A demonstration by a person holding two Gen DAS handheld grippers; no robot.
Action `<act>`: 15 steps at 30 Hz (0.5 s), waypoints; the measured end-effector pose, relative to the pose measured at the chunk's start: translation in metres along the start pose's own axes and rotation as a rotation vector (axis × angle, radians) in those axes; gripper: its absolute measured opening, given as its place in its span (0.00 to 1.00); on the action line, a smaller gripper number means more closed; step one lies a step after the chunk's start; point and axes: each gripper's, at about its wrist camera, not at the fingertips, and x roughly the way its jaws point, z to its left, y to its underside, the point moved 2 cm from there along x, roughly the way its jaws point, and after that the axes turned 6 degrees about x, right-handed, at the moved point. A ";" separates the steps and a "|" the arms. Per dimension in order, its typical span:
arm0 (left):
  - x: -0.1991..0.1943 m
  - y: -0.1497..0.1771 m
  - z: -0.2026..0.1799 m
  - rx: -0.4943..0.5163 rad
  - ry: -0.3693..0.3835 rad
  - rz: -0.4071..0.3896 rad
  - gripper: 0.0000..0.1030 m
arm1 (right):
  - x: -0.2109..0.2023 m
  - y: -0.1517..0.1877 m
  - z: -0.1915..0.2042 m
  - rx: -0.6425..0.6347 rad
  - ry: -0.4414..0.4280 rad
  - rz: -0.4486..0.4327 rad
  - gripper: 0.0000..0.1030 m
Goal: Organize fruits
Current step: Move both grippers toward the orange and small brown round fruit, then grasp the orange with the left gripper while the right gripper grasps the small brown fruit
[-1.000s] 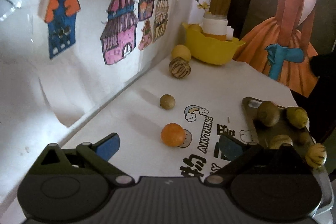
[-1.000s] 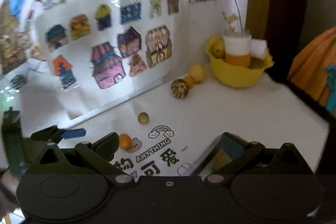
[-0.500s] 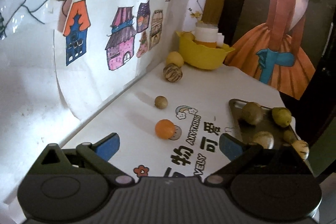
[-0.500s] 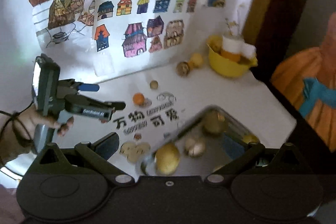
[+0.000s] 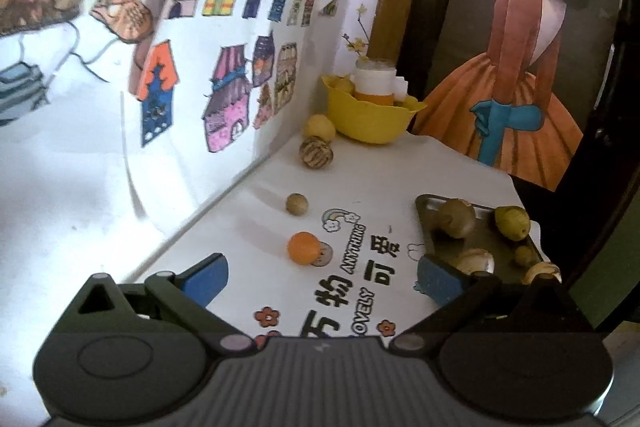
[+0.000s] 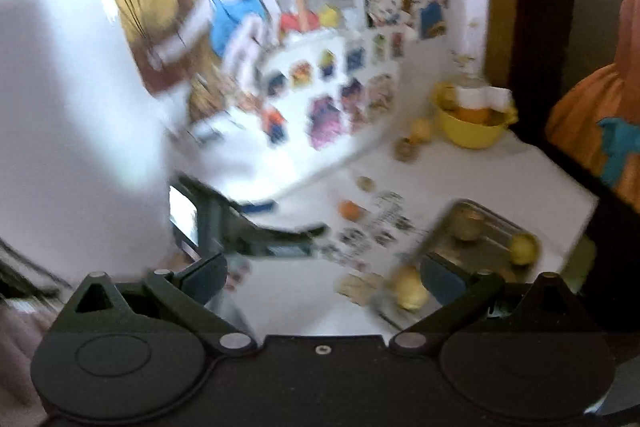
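My left gripper (image 5: 322, 277) and right gripper (image 6: 324, 277) both gape wide, holding nothing. Approx 5 fruits already sit on the tray (image 5: 426, 217). Left to do, I reckon: orange (image 5: 304, 247), small brown ball (image 5: 297, 204), striped fruit (image 5: 316, 152), yellow one (image 5: 320, 127) by the bowl (image 5: 370, 121).

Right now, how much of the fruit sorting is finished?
Partly done: several fruits already lie on the metal tray. Nothing is in hand; the left gripper and right gripper both have their jaws open and empty. Still loose on the table: the orange fruit, a small brown ball and two fruits near the yellow bowl.
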 end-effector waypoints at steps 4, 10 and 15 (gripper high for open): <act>-0.003 0.000 0.008 -0.010 -0.014 -0.008 1.00 | 0.019 -0.027 0.023 -0.089 0.005 -0.061 1.00; 0.011 0.005 0.014 -0.002 -0.045 0.007 1.00 | 0.111 -0.065 0.015 -0.110 -0.046 -0.061 1.00; 0.037 0.004 0.016 -0.002 -0.076 0.020 1.00 | 0.210 -0.083 -0.024 -0.089 -0.053 -0.037 1.00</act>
